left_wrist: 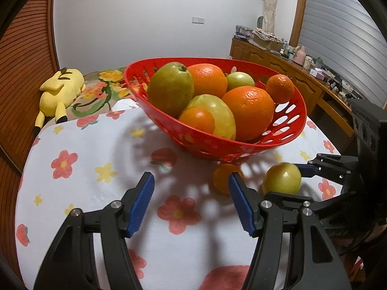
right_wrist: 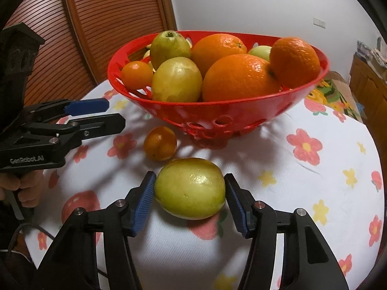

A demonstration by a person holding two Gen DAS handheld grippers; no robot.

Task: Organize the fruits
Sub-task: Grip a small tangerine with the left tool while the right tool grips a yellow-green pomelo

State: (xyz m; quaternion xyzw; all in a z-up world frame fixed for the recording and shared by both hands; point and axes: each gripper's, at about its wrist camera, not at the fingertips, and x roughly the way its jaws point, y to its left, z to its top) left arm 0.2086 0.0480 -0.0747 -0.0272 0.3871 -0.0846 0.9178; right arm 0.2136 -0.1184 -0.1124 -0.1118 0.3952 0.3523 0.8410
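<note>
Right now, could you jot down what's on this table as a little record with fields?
basket: red basket, piled with oranges and green-yellow fruits
loose fruit: small orange and green-yellow fruit on the flowered cloth
right tongs: pads against both sides of the green-yellow fruit
left tongs: open, nothing between them
beyond the table: yellow plush toy

A round tabletop (left_wrist: 101,188) wears a white cloth printed with pink and yellow flowers. At its far edge a yellow plush toy (left_wrist: 60,91) lies face down. Brown louvred wooden doors (right_wrist: 96,24) stand behind, and a cluttered wooden sideboard (left_wrist: 290,72) lines the white wall (left_wrist: 145,19).
</note>
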